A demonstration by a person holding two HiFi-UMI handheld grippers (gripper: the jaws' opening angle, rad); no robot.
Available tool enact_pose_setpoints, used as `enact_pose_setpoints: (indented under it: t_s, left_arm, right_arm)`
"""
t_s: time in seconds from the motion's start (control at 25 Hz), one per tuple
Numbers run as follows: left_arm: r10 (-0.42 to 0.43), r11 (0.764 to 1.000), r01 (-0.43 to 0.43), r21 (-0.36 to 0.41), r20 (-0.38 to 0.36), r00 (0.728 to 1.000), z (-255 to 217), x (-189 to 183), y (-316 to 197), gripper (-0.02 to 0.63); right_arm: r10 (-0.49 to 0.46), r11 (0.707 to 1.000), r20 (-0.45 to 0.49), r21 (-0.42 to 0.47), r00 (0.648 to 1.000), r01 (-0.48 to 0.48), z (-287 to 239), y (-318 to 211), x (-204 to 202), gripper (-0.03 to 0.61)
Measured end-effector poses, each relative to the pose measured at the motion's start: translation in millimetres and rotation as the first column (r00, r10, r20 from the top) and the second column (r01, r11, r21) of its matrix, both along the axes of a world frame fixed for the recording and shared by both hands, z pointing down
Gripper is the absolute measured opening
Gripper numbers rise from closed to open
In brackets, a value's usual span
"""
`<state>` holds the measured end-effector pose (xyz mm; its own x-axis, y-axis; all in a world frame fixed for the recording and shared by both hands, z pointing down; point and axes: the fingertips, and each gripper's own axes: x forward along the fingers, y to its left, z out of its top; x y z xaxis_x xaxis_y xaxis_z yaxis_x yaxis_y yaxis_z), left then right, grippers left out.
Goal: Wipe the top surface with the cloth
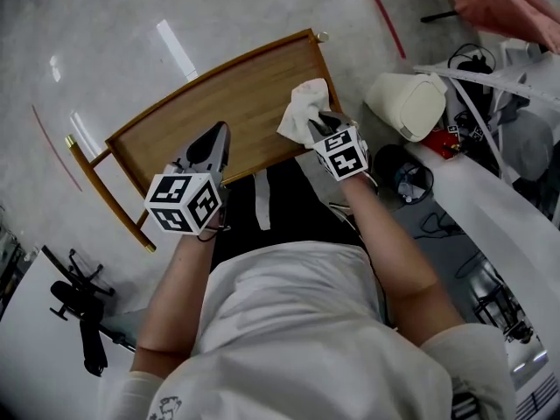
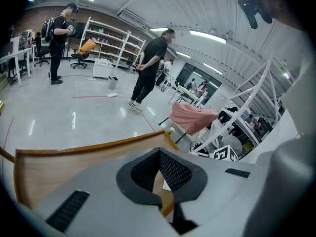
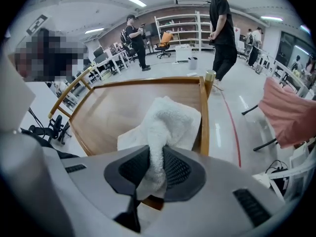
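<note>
The right gripper (image 3: pixel 155 157) has its jaws clamped on a fold of the white cloth (image 3: pixel 170 117). The rest of the cloth is heaped just ahead of the jaws on the wooden surface (image 1: pixel 201 116). The left gripper (image 1: pixel 219 134) hangs over the near edge, jaws together and holding nothing. Wiping looks barely begun. Next, I'd say, press the cloth down and sweep it across the bare wood to the left of the jaws.

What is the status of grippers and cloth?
Right gripper shut on cloth, at right end of wooden top. Left gripper shut, empty. No obstacle on it.
</note>
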<state>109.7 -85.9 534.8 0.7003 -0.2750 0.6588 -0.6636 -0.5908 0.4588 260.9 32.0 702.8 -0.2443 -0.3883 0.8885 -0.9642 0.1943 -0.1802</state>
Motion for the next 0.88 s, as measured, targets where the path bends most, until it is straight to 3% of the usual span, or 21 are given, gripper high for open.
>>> enact_pose_setpoints:
  t_s: [0.24, 0.68, 0.88]
  left_arm:
    - [-0.049, 0.999, 0.049, -0.02, 0.017, 0.999, 6, -15, 5, 0.007]
    - [-0.18, 0.983, 0.182, -0.038, 0.03, 0.983, 10, -88, -4, 0.008]
    - [-0.23, 0.972, 0.231, -0.049, 0.024, 0.973, 12, -120, -10, 0.008]
  right_arm:
    - [0.004, 1.0, -0.036, 0.0, 0.999, -0.004, 3, -18, 17, 0.084]
    - [0.003, 0.999, -0.106, -0.043, 0.994, -0.008, 0, -71, 28, 0.084]
    - [-0.033, 0.998, -0.12, -0.054, 0.992, 0.027, 1, -90, 6, 0.084]
